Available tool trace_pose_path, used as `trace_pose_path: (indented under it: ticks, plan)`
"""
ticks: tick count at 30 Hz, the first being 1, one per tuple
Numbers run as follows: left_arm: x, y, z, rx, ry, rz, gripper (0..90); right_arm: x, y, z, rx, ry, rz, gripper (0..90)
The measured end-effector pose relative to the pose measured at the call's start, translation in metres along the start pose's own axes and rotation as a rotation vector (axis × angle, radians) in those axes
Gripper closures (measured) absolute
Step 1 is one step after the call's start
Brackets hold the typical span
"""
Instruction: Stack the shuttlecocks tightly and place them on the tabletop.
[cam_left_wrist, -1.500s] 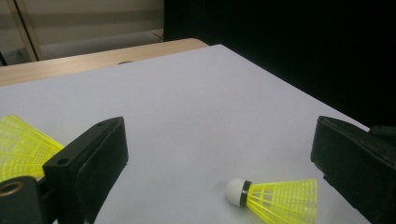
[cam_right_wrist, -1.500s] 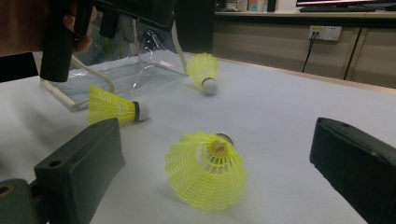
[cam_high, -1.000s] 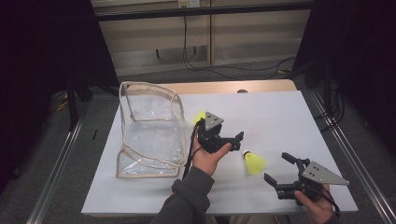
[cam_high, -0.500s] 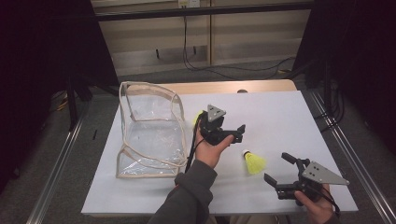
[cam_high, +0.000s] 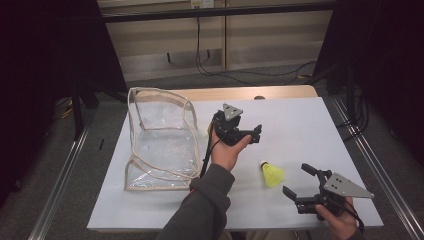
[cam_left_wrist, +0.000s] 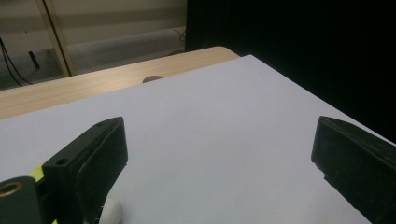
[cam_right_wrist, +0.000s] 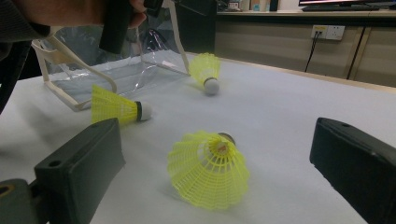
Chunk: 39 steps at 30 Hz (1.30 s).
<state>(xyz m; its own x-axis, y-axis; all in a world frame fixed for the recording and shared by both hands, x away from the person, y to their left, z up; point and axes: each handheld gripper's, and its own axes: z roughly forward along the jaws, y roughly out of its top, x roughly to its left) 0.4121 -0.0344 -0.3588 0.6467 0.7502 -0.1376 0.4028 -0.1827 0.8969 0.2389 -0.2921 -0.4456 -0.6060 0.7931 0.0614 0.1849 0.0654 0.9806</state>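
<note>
Three yellow shuttlecocks lie on the white table top (cam_high: 310, 125) in my right gripper view: the nearest shuttlecock (cam_right_wrist: 209, 169) sits at lower centre of the frame between my two black jaws, its skirt toward the camera and its cork pointing away; a second shuttlecock (cam_right_wrist: 117, 107) lies on its side at centre left, cork to the right; a third shuttlecock (cam_right_wrist: 206, 69) rests at upper centre, just beside the open mouth of the clear pouch (cam_right_wrist: 107, 74). On the high view I see the nearest shuttlecock (cam_high: 270, 173) at lower right of centre, a little to the left of my right gripper (cam_high: 299, 181), which I hold near the lower right corner of the frame, low over the table. Its jaws stand wide apart and have hold of nothing; the shuttlecock lies in the gap ahead of them without touching either one. My left gripper (cam_high: 252, 134) is at the middle of the high view, held up in my left hand (cam_high: 226, 152), just right of the clear pouch (cam_high: 157, 137), which stands at centre left of the table with its mouth facing up. In the left gripper view its jaws are also spread wide and empty, looking across bare white surface toward the wooden table edge (cam_left_wrist: 93, 86) at upper left, with a small white cork (cam_left_wrist: 110, 211) and a sliver of yellow showing at the bottom left, behind the left jaw.
</note>
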Motion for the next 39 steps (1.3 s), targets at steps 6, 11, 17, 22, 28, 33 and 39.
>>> trace_pose_path:
  ticks: [6,11,17,22,28,33,39]
  plan:
    - [0.006,0.003,0.004,-0.007,0.031,-0.013,4.1,0.0,0.0,0.0,0.001,0.002,0.004,2.0]
    - [0.015,0.002,0.008,-0.004,0.074,-0.04,4.1,0.0,0.0,0.0,0.001,0.001,0.003,2.0]
    - [0.023,0.002,0.013,0.003,0.118,-0.059,4.3,0.0,0.0,0.0,0.0,0.005,0.006,2.1]
    - [0.026,0.006,0.017,0.011,0.131,-0.063,4.5,0.0,0.0,0.0,0.001,0.004,0.006,2.0]
    - [0.029,0.009,0.025,0.02,0.146,-0.069,4.5,0.0,0.0,0.0,0.0,0.006,0.007,2.0]
    - [0.034,0.009,0.032,0.028,0.171,-0.079,4.6,0.001,0.0,-0.001,0.0,0.009,0.007,2.0]
    - [0.041,0.012,0.038,0.032,0.191,-0.076,4.6,0.0,0.0,-0.001,0.0,0.008,0.005,2.0]
